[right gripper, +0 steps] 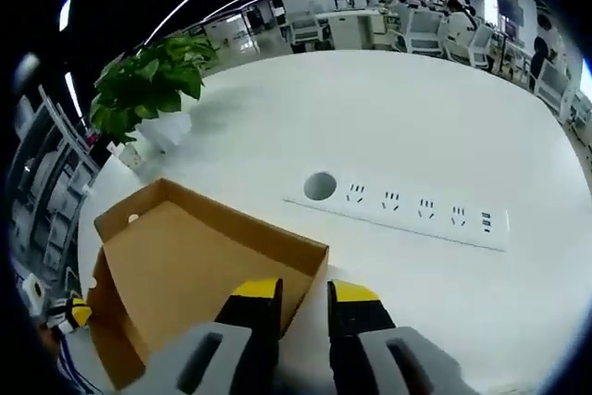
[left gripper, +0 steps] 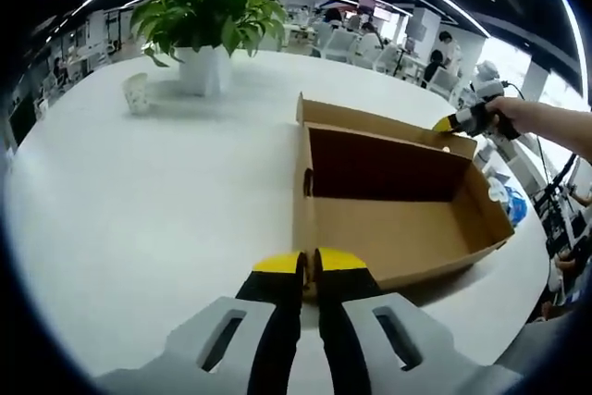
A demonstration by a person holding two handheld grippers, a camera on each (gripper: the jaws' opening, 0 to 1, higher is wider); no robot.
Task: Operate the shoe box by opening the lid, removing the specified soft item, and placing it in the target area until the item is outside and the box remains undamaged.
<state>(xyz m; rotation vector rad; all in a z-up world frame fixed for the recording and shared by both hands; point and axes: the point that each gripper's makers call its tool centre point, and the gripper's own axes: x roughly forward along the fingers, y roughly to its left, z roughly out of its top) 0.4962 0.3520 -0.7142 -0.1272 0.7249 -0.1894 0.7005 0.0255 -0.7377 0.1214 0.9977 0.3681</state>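
Left tool nearly closed, right tool slightly apart, beside open shoe box.

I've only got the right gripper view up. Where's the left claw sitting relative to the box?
Observer: In the left gripper view, the left claw is at the long wall of the box opposite yours, jaws almost together. I can't tell whether they pinch cardboard.
Operator: How does my right claw look from there?
Observer: The right claw has its yellow tip at the top edge of the far wall, near a corner, with a person's hand holding it.
Operator: Any handle cut-out on the box?
Observer: Yes, a small slot in the short end wall on the plant side.
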